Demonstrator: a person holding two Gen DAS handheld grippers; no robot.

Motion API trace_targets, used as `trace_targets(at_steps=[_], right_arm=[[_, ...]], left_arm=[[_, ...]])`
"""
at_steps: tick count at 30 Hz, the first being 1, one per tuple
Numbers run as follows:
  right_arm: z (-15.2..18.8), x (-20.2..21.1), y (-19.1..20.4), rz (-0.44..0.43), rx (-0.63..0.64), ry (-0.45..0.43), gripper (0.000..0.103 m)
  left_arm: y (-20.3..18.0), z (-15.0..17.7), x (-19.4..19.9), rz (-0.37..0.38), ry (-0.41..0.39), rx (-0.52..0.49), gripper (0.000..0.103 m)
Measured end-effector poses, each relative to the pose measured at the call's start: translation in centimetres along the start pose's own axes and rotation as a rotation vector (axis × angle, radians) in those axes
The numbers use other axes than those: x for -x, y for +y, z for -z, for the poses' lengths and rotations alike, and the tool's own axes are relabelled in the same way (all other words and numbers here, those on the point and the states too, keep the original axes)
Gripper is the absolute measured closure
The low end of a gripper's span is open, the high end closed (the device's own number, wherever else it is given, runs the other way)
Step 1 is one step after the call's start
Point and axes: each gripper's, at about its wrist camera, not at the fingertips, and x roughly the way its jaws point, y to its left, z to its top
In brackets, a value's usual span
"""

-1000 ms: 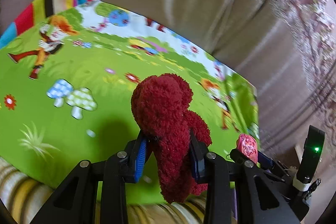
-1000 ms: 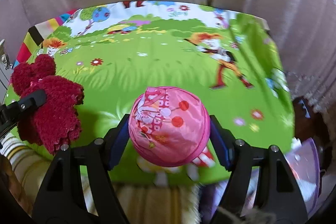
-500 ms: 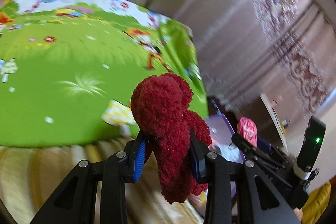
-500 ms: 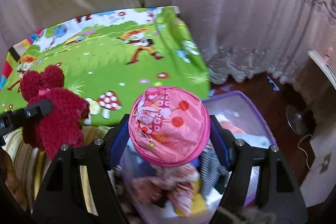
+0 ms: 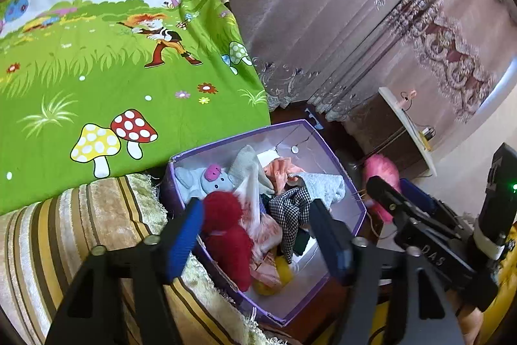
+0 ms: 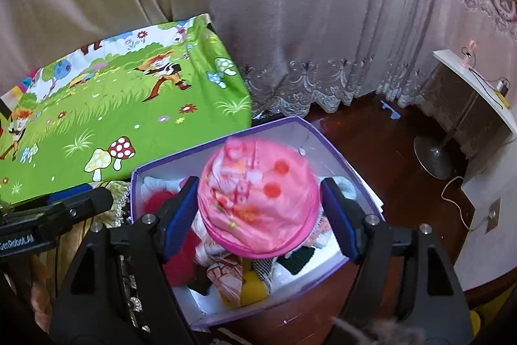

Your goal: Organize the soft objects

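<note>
Left wrist view: the left gripper (image 5: 258, 231) hangs over the purple box (image 5: 347, 180), its jaws opening wide; the red plush toy (image 5: 226, 235) sits low against the box's near-left wall, clear of both blue pads.

Right wrist view: the right gripper (image 6: 258, 215) is above the same purple box (image 6: 323, 134), jaws opening; the pink fabric ball (image 6: 258, 199) is between the pads and blurred, with a gap showing on the right side, so it looks released and dropping.

What changed, left: a second ago the red plush toy was pinched upright between the pads over the green cartoon sheet (image 5: 97, 70); now it is let go and down among the box's contents.

What changed, right: the pink fabric ball was squeezed firmly a moment back, over the sheet; the view has since swung to the box and the pads have parted from it.

Box contents: a grey plush with a pink nose (image 5: 210, 178), a checked cloth (image 5: 290, 209), peach fabric and something yellow near the bottom.

Surroundings: striped cushion (image 5: 80, 231) to the near left, curtain (image 6: 290, 21) at the far side, wooden floor to the right.

Meaning for the task: both soft items appear delivered to the box together; the sheet looks cleared in these views, so the next step is probably to fetch more.
</note>
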Motion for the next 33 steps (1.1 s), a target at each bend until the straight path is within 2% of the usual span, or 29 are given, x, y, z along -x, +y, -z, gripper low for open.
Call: trace_targets(at_steps=[4,6,10,14,18,26,33], right_arm=[[0.8,0.9,-0.9,0.016,-0.023,0.001,0.021],[1.6,1.7,-1.2,0.022,-0.029,0.006,0.021],[3.5,3.0,-1.7,0.032,-0.029,0.018,0.021],[5.0,4.0,-2.3,0.041,-0.038,0.031,0.021],[5.7,4.3,-2.9,0.048,-0.06,0.039,0.021],[5.7,4.5,-3.1,0.051,-0.067,0.031,0.021],[5.7,4.5,-3.2,0.049,-0.068,0.033,0.021]], left_arm=[[-1.5,1.3,1.1,-0.028,0.006,-0.082,0.029],[-2.2,2.0,1.7,-0.049,0.01,-0.121,0.023],[-3.4,3.7,2.6,-0.101,0.018,-0.186,0.018],[-3.8,5.1,2.7,-0.143,0.043,-0.205,0.014],[-3.9,5.5,3.2,-0.154,0.025,-0.21,0.001],[-4.5,5.4,3.4,-0.19,0.008,-0.236,0.001],[-4.4,5.3,3.4,-0.186,0.013,-0.235,0.001]])
